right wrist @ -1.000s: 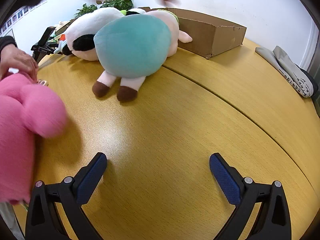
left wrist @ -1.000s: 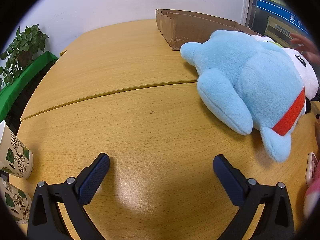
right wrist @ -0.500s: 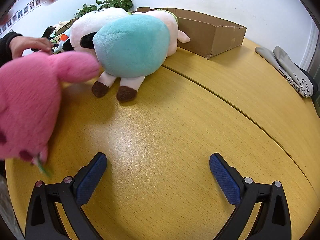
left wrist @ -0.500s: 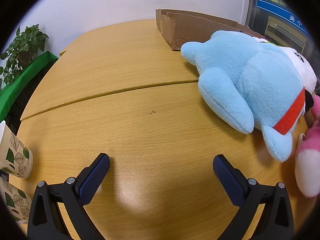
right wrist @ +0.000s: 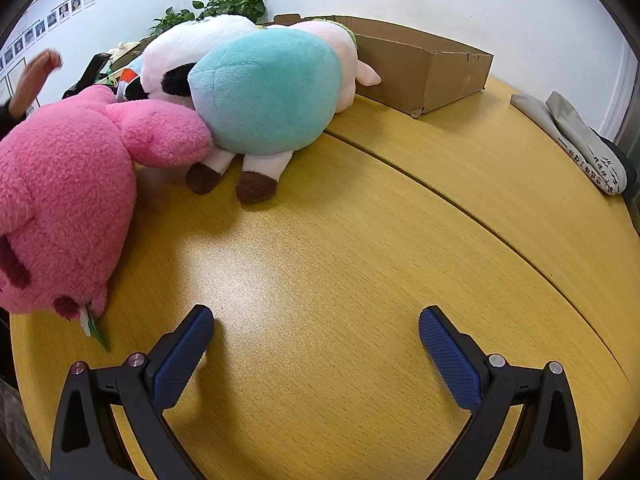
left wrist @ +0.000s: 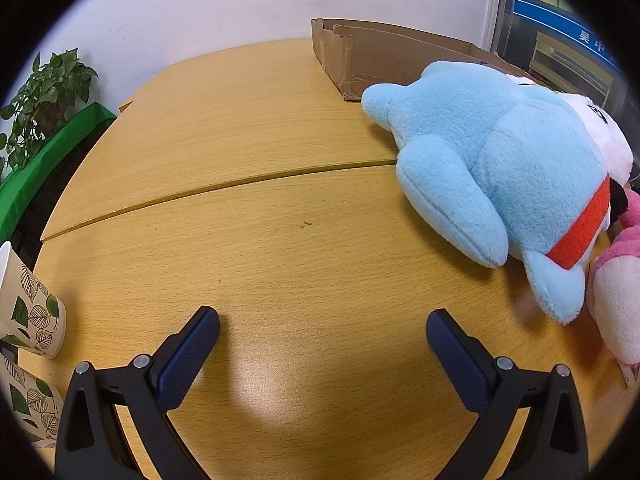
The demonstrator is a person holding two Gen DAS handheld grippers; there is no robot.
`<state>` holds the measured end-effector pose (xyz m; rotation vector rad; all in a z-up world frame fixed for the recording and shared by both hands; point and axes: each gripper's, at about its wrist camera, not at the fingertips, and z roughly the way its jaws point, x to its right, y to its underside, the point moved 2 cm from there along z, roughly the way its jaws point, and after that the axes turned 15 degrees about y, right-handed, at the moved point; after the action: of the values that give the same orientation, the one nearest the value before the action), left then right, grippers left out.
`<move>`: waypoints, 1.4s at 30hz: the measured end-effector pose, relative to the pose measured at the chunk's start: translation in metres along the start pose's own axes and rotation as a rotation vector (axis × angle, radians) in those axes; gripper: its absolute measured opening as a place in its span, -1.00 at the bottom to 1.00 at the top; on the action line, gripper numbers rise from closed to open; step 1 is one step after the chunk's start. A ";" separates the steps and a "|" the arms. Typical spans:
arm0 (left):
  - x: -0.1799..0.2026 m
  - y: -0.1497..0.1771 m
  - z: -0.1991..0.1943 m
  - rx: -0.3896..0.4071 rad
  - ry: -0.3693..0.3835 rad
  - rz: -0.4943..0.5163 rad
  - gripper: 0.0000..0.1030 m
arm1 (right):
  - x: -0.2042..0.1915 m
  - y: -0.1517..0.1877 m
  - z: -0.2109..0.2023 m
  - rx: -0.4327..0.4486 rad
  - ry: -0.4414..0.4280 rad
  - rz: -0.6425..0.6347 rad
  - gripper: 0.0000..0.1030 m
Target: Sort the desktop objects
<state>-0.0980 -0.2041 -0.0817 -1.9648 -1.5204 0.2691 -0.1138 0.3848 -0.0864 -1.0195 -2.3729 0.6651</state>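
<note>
A light blue plush with a red collar (left wrist: 516, 168) lies on the wooden table at the right of the left wrist view, with a pink plush (left wrist: 618, 280) beside it at the edge. In the right wrist view the pink plush (right wrist: 68, 200) lies at the left, touching a teal-and-white plush with brown feet (right wrist: 264, 92). A white and black plush (right wrist: 188, 56) lies behind them. An open cardboard box (right wrist: 424, 68) stands at the back. My left gripper (left wrist: 322, 322) and right gripper (right wrist: 316, 320) are both open over bare table, holding nothing.
Two leaf-print paper cups (left wrist: 28, 312) stand at the left edge in the left wrist view. A grey folded cloth (right wrist: 580, 148) lies at the table's right edge. A person's hand (right wrist: 34, 76) is raised at the far left. Potted plants (right wrist: 224, 4) stand behind the table.
A hand set the pink plush down on the table against the teal plush and then pulled away. Both grippers stayed still and open.
</note>
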 end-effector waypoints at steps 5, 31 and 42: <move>-0.001 0.000 0.000 0.000 0.000 0.000 1.00 | -0.001 -0.001 0.000 -0.004 0.010 0.014 1.00; 0.022 0.007 0.001 0.022 -0.061 -0.079 1.00 | -0.025 0.020 -0.024 -0.097 0.252 0.335 1.00; 0.025 0.009 0.001 0.023 -0.068 -0.085 1.00 | -0.022 0.020 -0.023 -0.097 0.252 0.329 1.00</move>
<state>-0.0837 -0.1817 -0.0823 -1.8854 -1.6323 0.3189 -0.0760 0.3860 -0.0861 -1.4638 -2.0558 0.5023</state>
